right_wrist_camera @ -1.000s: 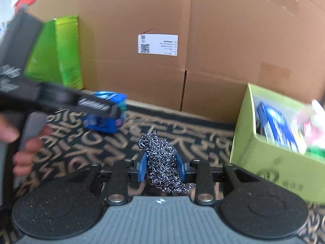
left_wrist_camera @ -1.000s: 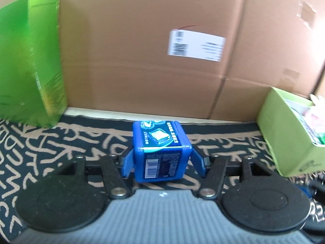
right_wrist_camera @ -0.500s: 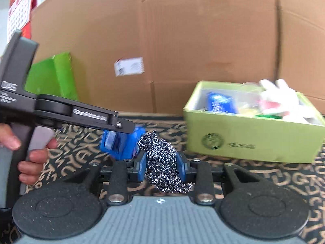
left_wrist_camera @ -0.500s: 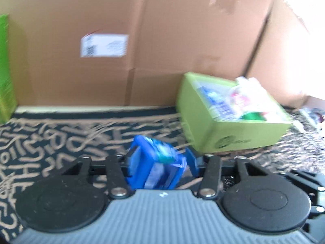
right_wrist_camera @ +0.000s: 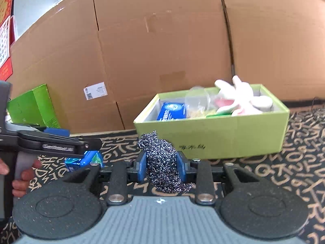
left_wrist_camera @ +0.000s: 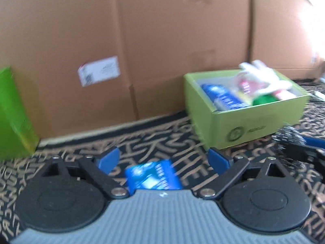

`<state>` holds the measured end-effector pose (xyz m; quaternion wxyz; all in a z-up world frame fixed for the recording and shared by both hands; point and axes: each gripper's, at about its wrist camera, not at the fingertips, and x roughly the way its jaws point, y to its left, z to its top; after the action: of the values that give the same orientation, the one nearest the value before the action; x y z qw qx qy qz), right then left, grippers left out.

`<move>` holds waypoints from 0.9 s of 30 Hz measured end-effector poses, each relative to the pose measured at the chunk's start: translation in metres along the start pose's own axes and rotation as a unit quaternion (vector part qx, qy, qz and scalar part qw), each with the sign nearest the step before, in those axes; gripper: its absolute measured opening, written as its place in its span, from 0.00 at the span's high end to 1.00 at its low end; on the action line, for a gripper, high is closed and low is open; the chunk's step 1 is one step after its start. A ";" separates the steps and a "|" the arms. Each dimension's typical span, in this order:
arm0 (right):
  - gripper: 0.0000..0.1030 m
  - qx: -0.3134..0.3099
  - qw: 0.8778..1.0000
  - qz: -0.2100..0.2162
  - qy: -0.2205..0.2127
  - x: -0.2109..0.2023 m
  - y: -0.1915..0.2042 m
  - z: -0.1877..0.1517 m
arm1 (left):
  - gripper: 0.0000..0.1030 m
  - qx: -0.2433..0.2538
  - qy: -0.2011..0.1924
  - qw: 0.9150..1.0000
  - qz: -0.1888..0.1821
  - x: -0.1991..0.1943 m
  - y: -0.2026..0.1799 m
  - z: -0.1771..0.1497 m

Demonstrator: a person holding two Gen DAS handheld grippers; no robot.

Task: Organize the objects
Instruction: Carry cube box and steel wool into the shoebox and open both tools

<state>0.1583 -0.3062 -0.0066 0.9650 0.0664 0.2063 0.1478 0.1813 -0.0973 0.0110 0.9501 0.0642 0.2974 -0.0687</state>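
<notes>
My left gripper (left_wrist_camera: 163, 157) is open, its blue pads spread wide. The small blue box (left_wrist_camera: 152, 177) lies on the patterned mat below and between them, free of both pads; it also shows in the right wrist view (right_wrist_camera: 85, 160) under the left gripper (right_wrist_camera: 89, 144). My right gripper (right_wrist_camera: 161, 165) is shut on a steel wool scourer (right_wrist_camera: 162, 162), held above the mat in front of the light green box (right_wrist_camera: 213, 134). That box (left_wrist_camera: 254, 122) holds a blue pack, a clear bag and a pink and white plush toy.
A tall cardboard wall (right_wrist_camera: 162, 50) stands behind everything. A bright green box (left_wrist_camera: 12, 118) stands upright at the left against it, also in the right wrist view (right_wrist_camera: 32, 105). The black and tan patterned mat (right_wrist_camera: 294, 172) covers the surface.
My left gripper swung right toward the light green box, opened and let the blue box drop onto the mat. My right gripper kept hold of the scourer and moved closer to the green box.
</notes>
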 end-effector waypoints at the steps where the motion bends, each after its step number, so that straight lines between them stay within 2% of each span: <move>1: 0.66 -0.001 1.000 0.002 0.000 -0.004 0.000 -0.003 | 0.08 -0.005 0.007 1.000 0.002 0.005 0.003 -0.001; 5: 0.66 0.002 1.000 0.004 0.002 -0.003 -0.001 -0.005 | 0.08 -0.003 0.041 0.999 0.009 0.024 0.007 -0.011; 7: 0.66 0.005 1.000 0.002 0.003 -0.002 -0.002 -0.005 | 0.17 -0.004 0.055 0.998 0.011 0.032 0.010 -0.019; 8: 0.66 0.006 1.000 0.001 0.004 -0.001 -0.003 -0.005 | 0.34 -0.010 0.064 0.998 0.001 0.036 0.012 -0.021; 9: 0.66 0.007 1.000 0.001 0.004 -0.001 -0.003 -0.006 | 0.39 -0.020 0.076 0.997 -0.009 0.041 0.015 -0.023; 12: 0.66 0.008 1.000 0.001 0.006 0.000 -0.004 -0.007 | 0.42 -0.028 0.081 0.996 -0.019 0.042 0.018 -0.023; 16: 0.66 0.012 1.000 -0.003 0.000 0.000 -0.008 -0.004 | 0.44 -0.044 0.068 0.995 -0.060 0.030 0.012 -0.012; 21: 0.66 0.012 0.999 -0.018 -0.031 -0.006 -0.018 0.012 | 0.44 -0.025 0.016 0.994 -0.104 0.008 -0.013 0.021; 27: 0.66 0.007 0.996 -0.052 -0.075 -0.012 -0.039 0.039 | 0.44 -0.027 -0.024 0.985 -0.170 0.001 -0.044 0.074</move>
<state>0.1739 -0.3498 0.0257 0.9837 0.0731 0.1376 0.0902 0.2157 -0.1530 0.0665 0.9329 -0.0146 0.2829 -0.2224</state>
